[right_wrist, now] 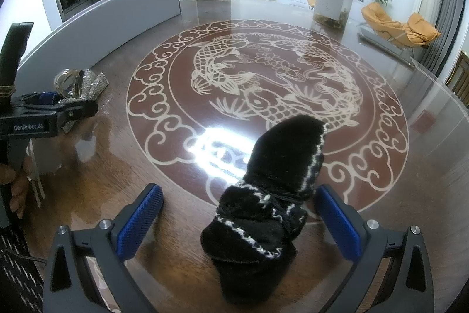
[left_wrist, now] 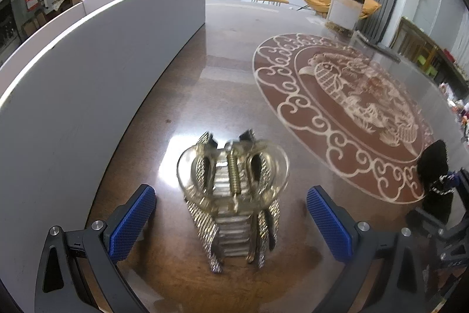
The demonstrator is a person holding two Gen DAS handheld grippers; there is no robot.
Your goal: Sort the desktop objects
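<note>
Bright glare on table (right_wrist: 222, 148); fisheye-warped edges

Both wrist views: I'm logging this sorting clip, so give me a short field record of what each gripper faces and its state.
surface: glossy brown table with a round fish medallion
left gripper: open, blue pads either side of a clear hair claw clip with rhinestone teeth, not touching it
right gripper: open, straddling a black knitted sock with white trim
background: grey partition, clear tank
person: hand holding the left gripper's handle
</note>
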